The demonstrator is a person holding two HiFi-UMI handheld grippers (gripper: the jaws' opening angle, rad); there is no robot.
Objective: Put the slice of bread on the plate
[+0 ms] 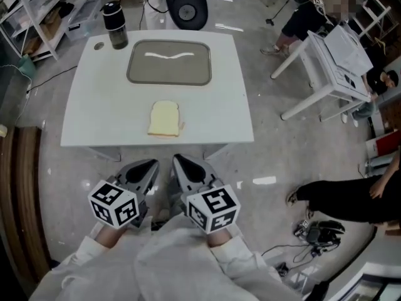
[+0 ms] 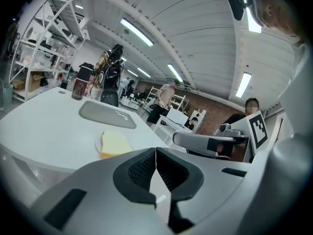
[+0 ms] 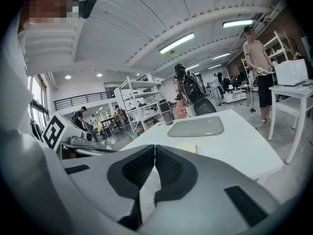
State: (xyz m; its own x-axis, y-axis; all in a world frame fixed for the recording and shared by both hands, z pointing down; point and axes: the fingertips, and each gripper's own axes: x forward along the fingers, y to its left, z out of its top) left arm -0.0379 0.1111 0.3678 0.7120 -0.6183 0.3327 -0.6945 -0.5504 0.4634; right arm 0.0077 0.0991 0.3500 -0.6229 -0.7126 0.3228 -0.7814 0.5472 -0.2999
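Head view puts a dark bottle (image 1: 114, 25) at the far left corner of the table (image 1: 94, 111). The left gripper (image 1: 152, 163) and right gripper (image 1: 177, 160) are side by side, short of the near edge. In each gripper view the jaws are pressed together with nothing between them.

The slice of bread (image 1: 164, 118) lies flat near the middle of the near edge, apart from the grey plate (image 1: 141, 71), which sits toward the far edge. The task looks unstarted, so the step in hand is the approach. Next, one gripper likely needs to reach over the near edge, open, and pinch the soft slice by its rim without tearing it.

A pale streak on the plate is too small to identify. In the right gripper view the bread (image 3: 188, 148) barely peeks over the jaws. Both hands are hidden under the marker cubes.
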